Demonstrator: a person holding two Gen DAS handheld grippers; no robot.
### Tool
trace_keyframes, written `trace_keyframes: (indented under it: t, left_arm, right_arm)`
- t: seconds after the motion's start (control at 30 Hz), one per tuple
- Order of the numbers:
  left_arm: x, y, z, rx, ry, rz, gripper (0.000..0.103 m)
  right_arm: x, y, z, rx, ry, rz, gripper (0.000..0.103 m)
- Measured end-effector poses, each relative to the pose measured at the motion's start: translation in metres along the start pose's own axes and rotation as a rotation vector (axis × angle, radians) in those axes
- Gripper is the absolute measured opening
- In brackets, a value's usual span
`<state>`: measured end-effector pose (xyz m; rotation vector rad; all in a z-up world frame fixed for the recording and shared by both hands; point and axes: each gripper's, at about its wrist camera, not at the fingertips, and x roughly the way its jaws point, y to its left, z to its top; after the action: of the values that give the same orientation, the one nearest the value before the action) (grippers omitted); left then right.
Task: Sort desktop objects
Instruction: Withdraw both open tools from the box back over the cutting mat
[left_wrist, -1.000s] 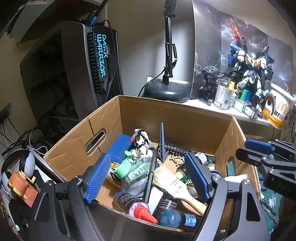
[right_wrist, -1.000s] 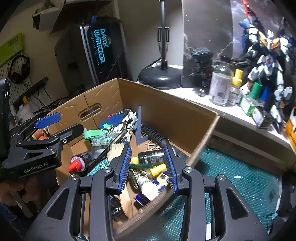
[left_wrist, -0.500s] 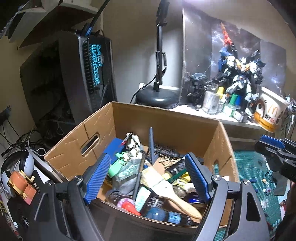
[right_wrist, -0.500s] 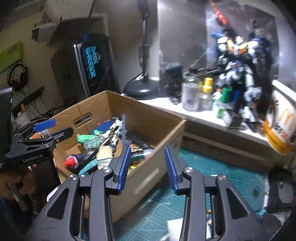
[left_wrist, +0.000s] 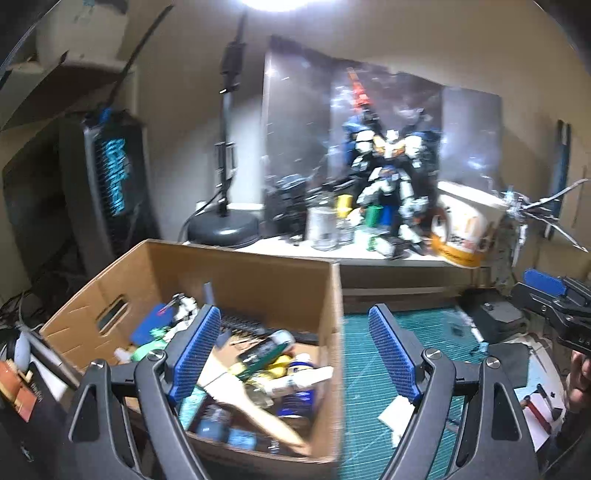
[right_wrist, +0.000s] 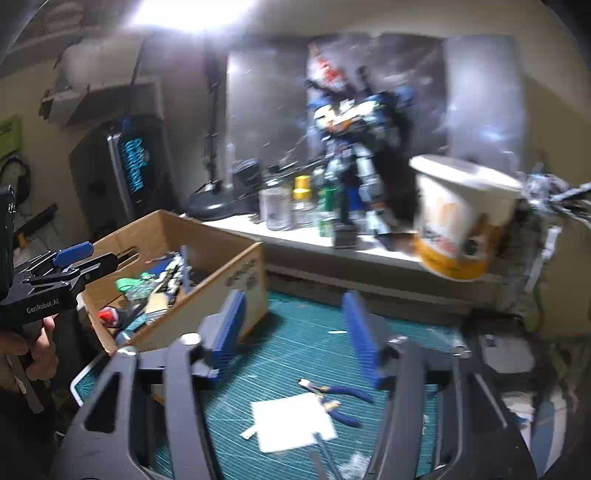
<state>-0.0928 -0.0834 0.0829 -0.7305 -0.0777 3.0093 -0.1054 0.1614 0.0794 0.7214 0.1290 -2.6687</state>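
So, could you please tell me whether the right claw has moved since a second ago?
Yes. The right claw has swung right, off the cardboard box and over the green mat, where blue pliers lie.

My worktop's green cutting mat (right_wrist: 295, 354) lies before a beige wall (left_wrist: 424, 48), under glaring overhead light (left_wrist: 277, 3).
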Motion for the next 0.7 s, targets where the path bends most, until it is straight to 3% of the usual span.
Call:
trace_keyframes:
  t: [0.27, 0.4, 0.53, 0.7]
  left_arm:
    - [-0.005, -0.05, 0.001, 0.055, -0.026, -0.115, 0.084]
    - [-0.006, -0.067, -0.004, 0.07, -0.036, -0.166, 0.09]
    - [-0.003, -0.082, -0.009, 0.093, -0.037, -0.211, 0.095]
    - [-0.012, -0.09, -0.016, 0.09, -0.148, -0.232, 0.103]
  right_arm:
    - [-0.052, -0.036, -0.014, 0.01, -0.06, -0.109, 0.087]
    - [-0.076, -0.054, -0.022, 0.018, -0.082, -0.163, 0.098]
    - [-0.093, -0.067, -0.033, 0.014, -0.104, -0.225, 0.102]
    - [-0.114, -0.083, -0.048, 0.01, -0.142, -0.303, 0.103]
